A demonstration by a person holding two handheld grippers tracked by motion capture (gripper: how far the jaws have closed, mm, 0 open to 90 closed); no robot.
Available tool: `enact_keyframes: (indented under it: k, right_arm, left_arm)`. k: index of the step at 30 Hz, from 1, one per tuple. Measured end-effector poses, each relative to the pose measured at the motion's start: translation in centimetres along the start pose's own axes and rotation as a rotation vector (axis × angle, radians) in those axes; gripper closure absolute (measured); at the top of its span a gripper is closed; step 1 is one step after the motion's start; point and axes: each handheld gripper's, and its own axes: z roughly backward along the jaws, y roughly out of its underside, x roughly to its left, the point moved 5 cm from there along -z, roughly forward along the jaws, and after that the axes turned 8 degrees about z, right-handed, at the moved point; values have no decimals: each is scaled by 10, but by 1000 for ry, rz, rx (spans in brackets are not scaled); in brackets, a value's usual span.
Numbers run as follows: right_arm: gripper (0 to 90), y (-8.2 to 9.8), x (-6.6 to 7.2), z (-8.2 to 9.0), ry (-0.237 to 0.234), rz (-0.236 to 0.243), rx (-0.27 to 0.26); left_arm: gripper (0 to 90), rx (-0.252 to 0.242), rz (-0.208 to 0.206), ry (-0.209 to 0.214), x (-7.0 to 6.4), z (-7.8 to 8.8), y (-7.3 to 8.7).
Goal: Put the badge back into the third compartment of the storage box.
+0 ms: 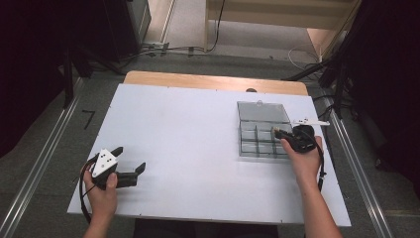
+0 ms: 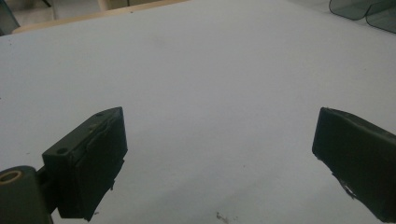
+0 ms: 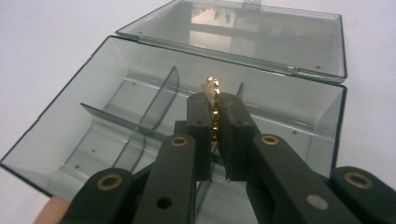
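Plain white table top (image 1: pixel 188 148) on a grey floor, nothing fancy. Nearest the person's side, off to the left, found the left gripper (image 1: pixel 130 158) held low over bare table, well apart from everything. Looked wide open in the left gripper view (image 2: pixel 219 158), with nothing between the jaws.

Further in on the right, saw the right gripper (image 1: pixel 277 133) poised over the smoky clear plastic compartment box (image 1: pixel 247 148). Was clamped narrow (image 3: pixel 215 135) around a small gold-coloured beaded piece (image 3: pixel 212 88), maybe a bit of chain, sticking up past the jaw tips. Couldn't make out more than that. Hovered above the dividers at the box's right side, not yet down in a cell. Couldn't tell exactly which compartment from these angles. Seemed empty otherwise, going by the right gripper view.

Read like the drop-off step: piece picked, box open, not yet let go. Next move would probably have called for lowering into one cell, clear of the divider walls, then easing the jaws apart so the piece didn't snag or bounce out.

Behind that, had the hinged clear lid (image 1: pixel 262 111) folded back flat on the table, then a strip of bare wooden table edge (image 1: pixel 213 82) at the far side.
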Motion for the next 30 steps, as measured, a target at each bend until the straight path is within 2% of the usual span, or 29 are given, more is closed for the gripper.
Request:
enact_keyframes:
  k: [11, 23, 30]
  right_arm:
    - [816, 6, -15, -7, 32, -34, 22]
    - [808, 14, -21, -12, 43, -55, 32]
    - [708, 13, -20, -10, 38, -55, 16]
  left_arm:
    - [36, -2, 1, 2, 0, 0, 0]
    - [36, 0, -3, 2, -1, 0, 0]
    - [36, 2, -4, 1, -1, 0, 0]
